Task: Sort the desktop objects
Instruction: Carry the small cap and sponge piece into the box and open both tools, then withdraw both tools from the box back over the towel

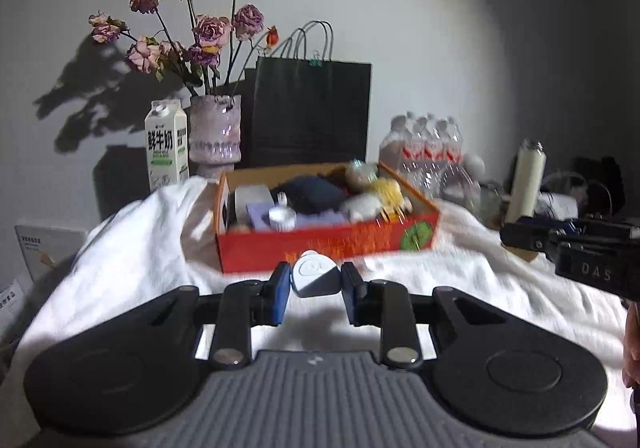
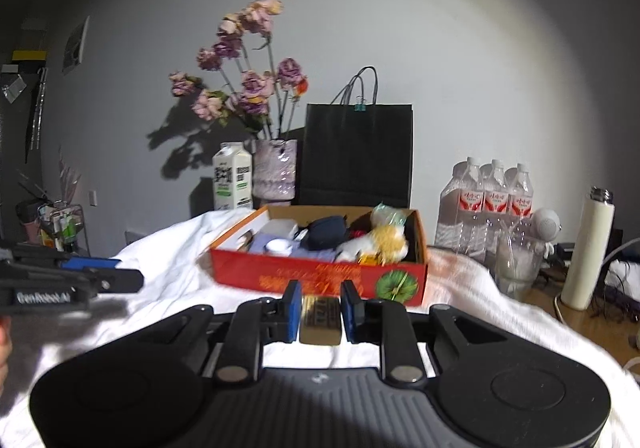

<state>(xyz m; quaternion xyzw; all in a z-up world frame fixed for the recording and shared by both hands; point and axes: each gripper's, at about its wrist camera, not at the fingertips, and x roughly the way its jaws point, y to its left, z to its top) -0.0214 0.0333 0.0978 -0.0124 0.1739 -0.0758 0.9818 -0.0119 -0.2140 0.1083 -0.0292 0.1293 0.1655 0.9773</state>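
Observation:
My left gripper (image 1: 315, 290) is shut on a small white and grey rounded case (image 1: 314, 280), held above the white cloth just in front of the orange cardboard box (image 1: 320, 248). My right gripper (image 2: 321, 312) is shut on a flat brown rectangular block (image 2: 321, 320), also in front of the box (image 2: 316, 276). The box holds a dark blue pouch (image 2: 323, 232), a white round jar (image 2: 279, 246), a yellow and white plush toy (image 2: 386, 240) and other small items. The right gripper's body shows at the right edge of the left wrist view (image 1: 580, 252).
A milk carton (image 1: 166, 145), a vase of dried roses (image 1: 215, 135) and a black paper bag (image 1: 310, 111) stand behind the box. Water bottles (image 2: 486, 203), a glass (image 2: 516, 268) and a white flask (image 2: 588, 252) stand at the right on the wooden tabletop. White cloth (image 2: 168, 260) covers the table.

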